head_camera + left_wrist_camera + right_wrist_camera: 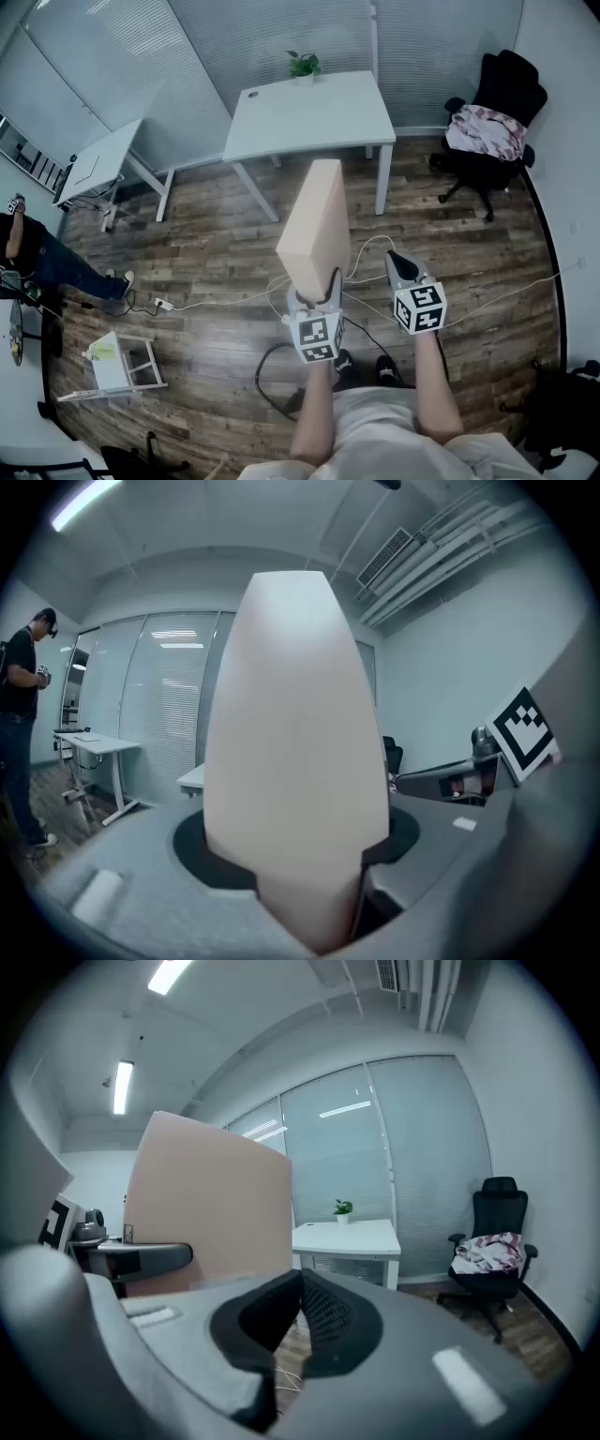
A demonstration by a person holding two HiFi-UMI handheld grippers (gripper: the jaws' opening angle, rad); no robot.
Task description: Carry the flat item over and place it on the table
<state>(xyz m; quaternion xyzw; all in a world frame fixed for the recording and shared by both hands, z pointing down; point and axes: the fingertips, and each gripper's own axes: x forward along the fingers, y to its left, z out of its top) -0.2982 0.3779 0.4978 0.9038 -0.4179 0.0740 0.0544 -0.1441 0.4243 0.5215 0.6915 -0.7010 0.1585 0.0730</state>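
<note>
A flat tan cardboard box [317, 230] stands upright in my left gripper [315, 298], whose jaws are shut on its lower end. In the left gripper view the flat box [295, 742] fills the middle, wedged between the two dark pads. My right gripper [405, 272] hovers just right of it, jaws shut with nothing between them; its pads [314, 1312] meet at the tips. The box [206, 1204] also shows at the left of the right gripper view. The white table [309, 117] stands ahead, across the wooden floor.
A small potted plant [303, 64] sits at the table's far edge. A black office chair [492, 122] with cloth on it stands at the right. A second white desk [98, 164] and a person [37, 253] are at the left. Cables [375, 248] lie on the floor.
</note>
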